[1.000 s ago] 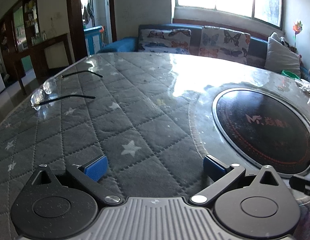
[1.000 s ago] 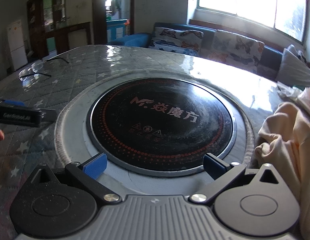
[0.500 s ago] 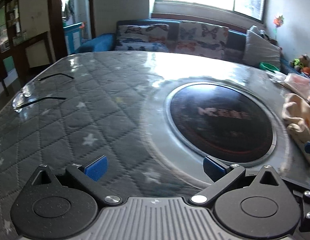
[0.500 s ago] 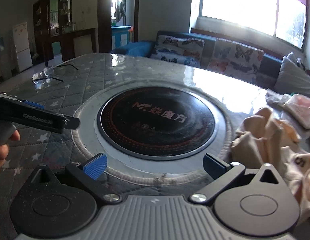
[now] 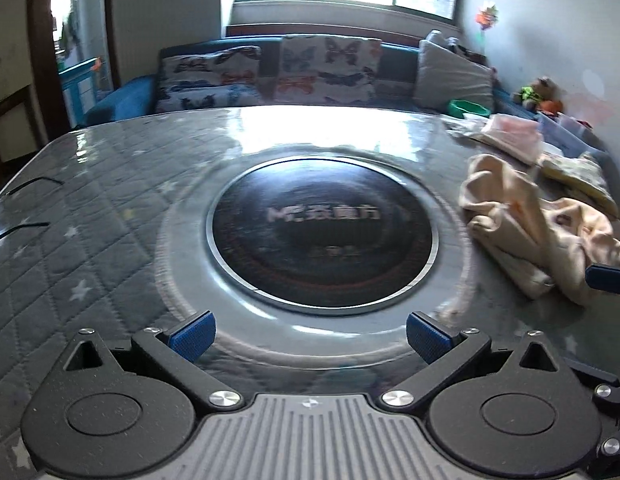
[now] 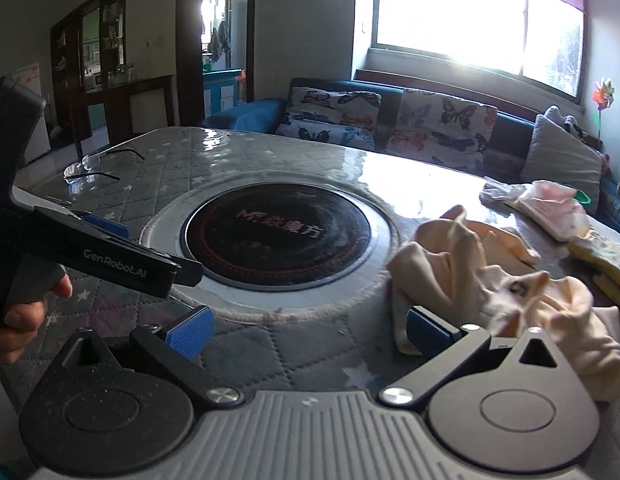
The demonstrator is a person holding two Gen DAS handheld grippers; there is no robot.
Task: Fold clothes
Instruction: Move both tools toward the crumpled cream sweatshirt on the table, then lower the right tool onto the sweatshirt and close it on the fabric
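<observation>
A crumpled cream garment (image 5: 538, 232) lies on the right side of the table; it also shows in the right wrist view (image 6: 490, 276). My left gripper (image 5: 307, 336) is open and empty above the table, facing the round black cooktop (image 5: 322, 232). My right gripper (image 6: 307, 332) is open and empty, its right finger just in front of the garment's near edge. The left gripper body (image 6: 109, 256) shows at the left of the right wrist view, held in a hand.
A pair of glasses (image 6: 89, 168) lies at the table's far left. A pink folded cloth (image 6: 550, 208) and a yellow cloth (image 6: 606, 256) lie beyond the garment. A sofa with butterfly cushions (image 5: 301, 72) stands behind the table. The table has a quilted grey cover (image 5: 69, 240).
Both grippers have swung to the right. The cream garment has come into the left wrist view and sits closer and larger in the right wrist view. Both stay open.
</observation>
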